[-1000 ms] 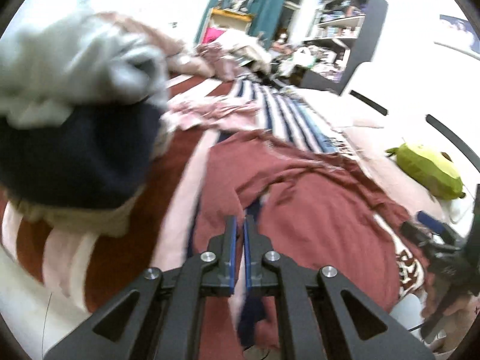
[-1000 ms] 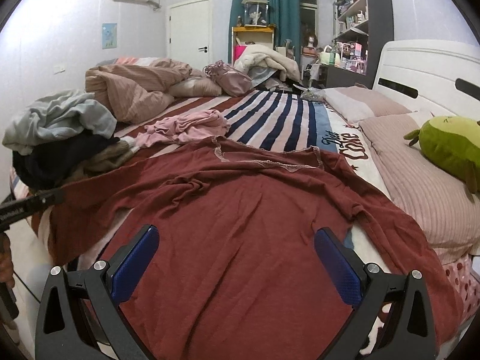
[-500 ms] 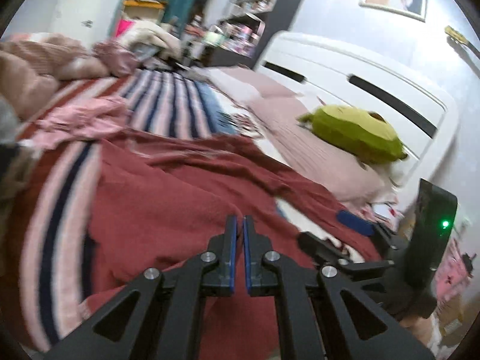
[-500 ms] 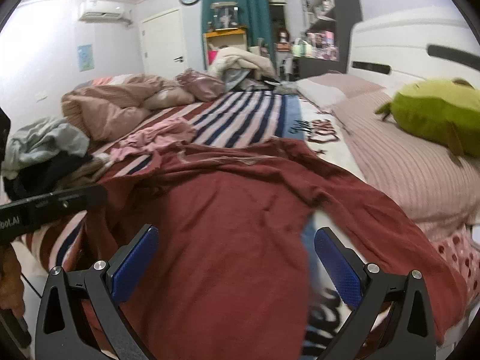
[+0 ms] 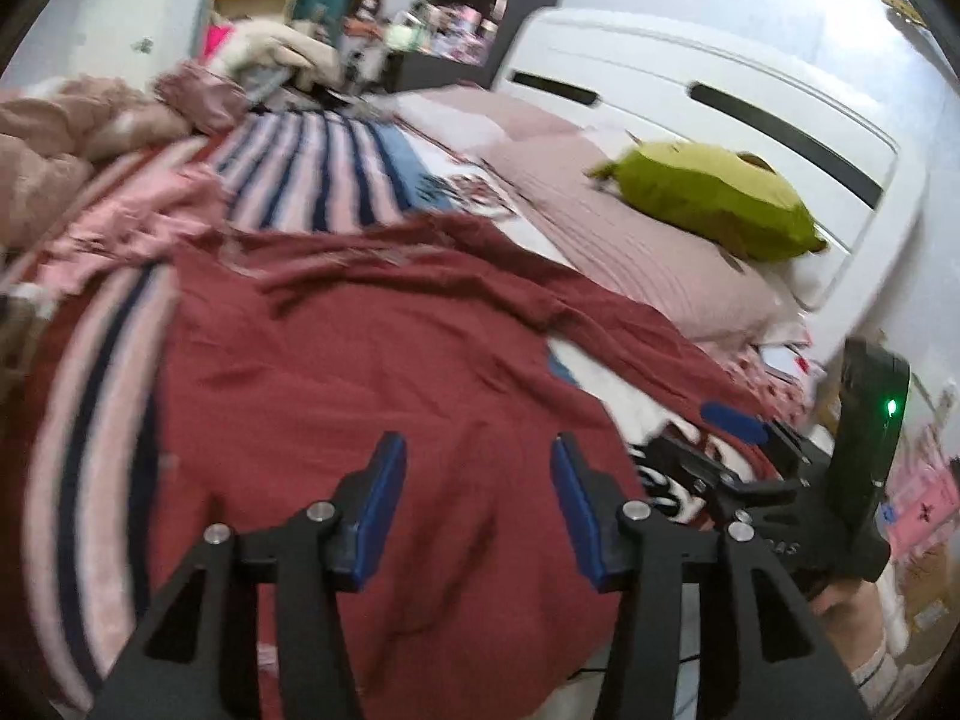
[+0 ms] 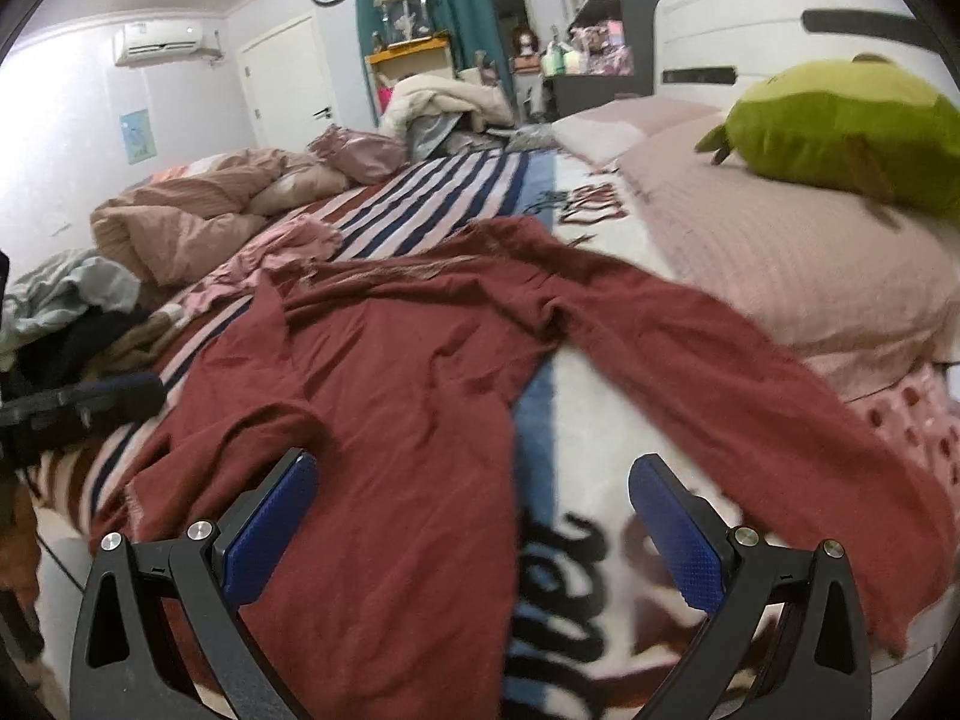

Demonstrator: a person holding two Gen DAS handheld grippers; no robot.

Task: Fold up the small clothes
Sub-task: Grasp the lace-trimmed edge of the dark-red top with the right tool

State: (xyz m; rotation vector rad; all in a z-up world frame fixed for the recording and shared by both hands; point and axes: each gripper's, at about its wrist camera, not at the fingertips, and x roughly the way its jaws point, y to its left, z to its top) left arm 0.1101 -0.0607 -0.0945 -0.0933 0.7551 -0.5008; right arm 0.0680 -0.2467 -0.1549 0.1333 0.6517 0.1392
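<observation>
The left sleeve of the dark red long-sleeved top (image 6: 384,372) already lies folded across its body on the striped blanket (image 6: 432,204). The left gripper (image 5: 474,480) hovers over the near hem, fingers apart, empty. The right sleeve still stretches out toward the pink pillow (image 6: 780,252), so it needs folding next. The right gripper (image 6: 474,516) hangs wide apart near it, empty.

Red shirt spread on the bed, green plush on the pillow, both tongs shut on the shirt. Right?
Not quite. Both tongs are open and hold nothing: left tongs in the left wrist view, right tongs in the right wrist view. The red shirt does lie spread on the bed, green plush on the pillow.
</observation>
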